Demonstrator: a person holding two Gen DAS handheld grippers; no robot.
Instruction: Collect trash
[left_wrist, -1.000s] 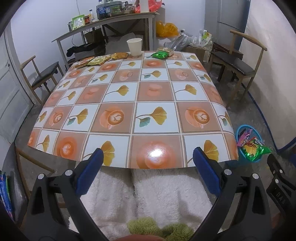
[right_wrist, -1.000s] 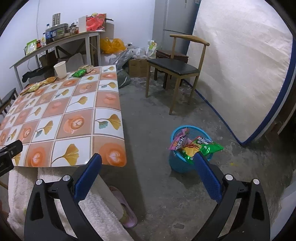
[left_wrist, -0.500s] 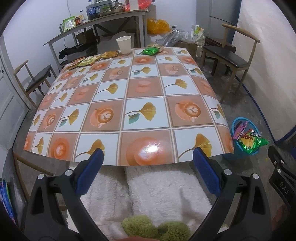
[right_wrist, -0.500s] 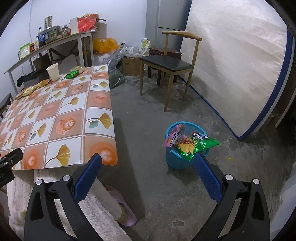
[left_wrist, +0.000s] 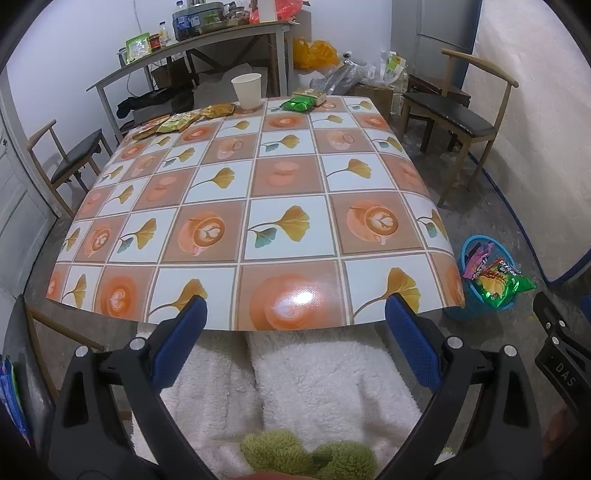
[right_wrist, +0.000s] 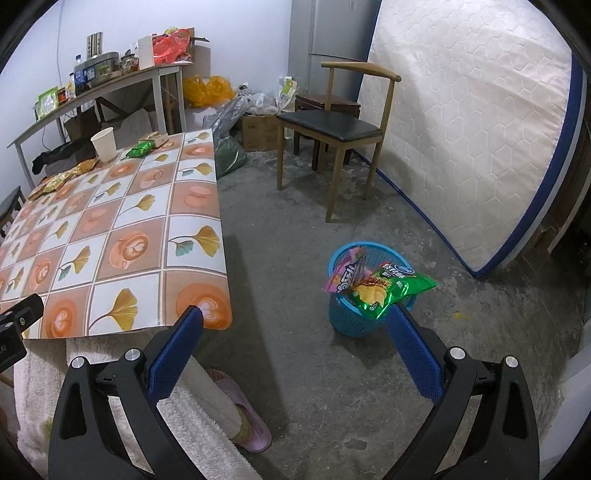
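Note:
My left gripper (left_wrist: 295, 314) is open and empty, held low in front of the near edge of the table (left_wrist: 258, 177). At the table's far edge lie a green wrapper (left_wrist: 300, 105), a tan packet (left_wrist: 312, 94), several yellow and orange snack packets (left_wrist: 181, 122) and a white paper cup (left_wrist: 246, 88). My right gripper (right_wrist: 295, 325) is open and empty, above the floor right of the table. A blue trash basket (right_wrist: 364, 288) on the floor holds a green chip bag (right_wrist: 388, 291) and a pink wrapper (right_wrist: 343, 273); the basket also shows in the left wrist view (left_wrist: 484, 280).
A wooden chair (right_wrist: 332, 125) stands beyond the basket and a mattress (right_wrist: 472, 129) leans on the right wall. Another chair (left_wrist: 70, 158) stands left of the table. A cluttered side table (left_wrist: 192, 44) lines the back wall. White fleece-clad legs (left_wrist: 314, 387) are below the grippers.
Both grippers have drawn back and risen slightly, so the table and basket look a little farther away. Both stay open and empty.

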